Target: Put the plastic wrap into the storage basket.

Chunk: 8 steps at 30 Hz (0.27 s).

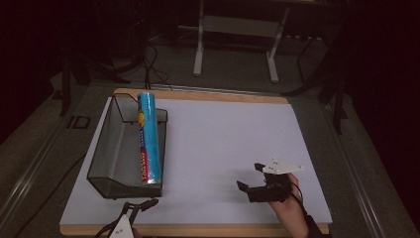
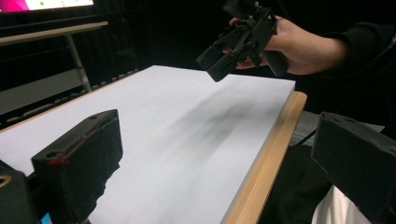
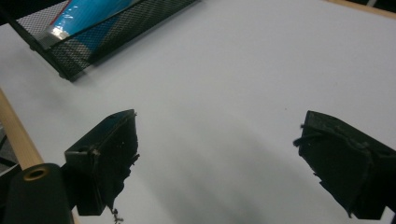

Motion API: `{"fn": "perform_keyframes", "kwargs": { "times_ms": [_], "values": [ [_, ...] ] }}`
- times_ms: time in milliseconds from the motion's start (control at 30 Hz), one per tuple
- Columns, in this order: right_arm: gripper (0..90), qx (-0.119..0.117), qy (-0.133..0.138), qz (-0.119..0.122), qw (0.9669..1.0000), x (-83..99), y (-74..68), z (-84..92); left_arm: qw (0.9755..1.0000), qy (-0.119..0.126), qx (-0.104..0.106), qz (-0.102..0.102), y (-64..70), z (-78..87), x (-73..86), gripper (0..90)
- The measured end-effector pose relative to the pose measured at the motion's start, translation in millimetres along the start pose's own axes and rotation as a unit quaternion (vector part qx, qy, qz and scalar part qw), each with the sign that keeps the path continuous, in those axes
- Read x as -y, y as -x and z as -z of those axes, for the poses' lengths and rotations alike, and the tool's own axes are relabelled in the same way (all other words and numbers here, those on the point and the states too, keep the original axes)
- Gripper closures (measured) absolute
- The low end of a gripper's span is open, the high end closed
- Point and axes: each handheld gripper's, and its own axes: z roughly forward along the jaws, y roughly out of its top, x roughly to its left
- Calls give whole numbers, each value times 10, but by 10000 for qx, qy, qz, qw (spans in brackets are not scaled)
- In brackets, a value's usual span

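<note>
While it lies in the mesh tray, the tube shows blue — red-lettered.

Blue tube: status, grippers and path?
Both grippers, left and right, open, empty. Blue tube lies in mesh tray. Nothing in between.

A white board covers the tabletop, with a wooden rim showing along its near edge at six o'clock. Beyond the table, at twelve o'clock, stands a pale metal frame on the grey floor. Dark cables trail at eleven o'clock. In the left gripper view, what looks like a lit screen glows at eleven o'clock.
</note>
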Motion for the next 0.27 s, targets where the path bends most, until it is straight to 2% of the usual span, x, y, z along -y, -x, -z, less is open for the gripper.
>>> {"fn": "perform_keyframes", "kwargs": {
  "times_ms": [267],
  "values": [
    [114, 47, 51, 58, 10000, 13, 27, -41, 10000, 2, -26, 11, -5, 8, 0, 27]
  ]
}}
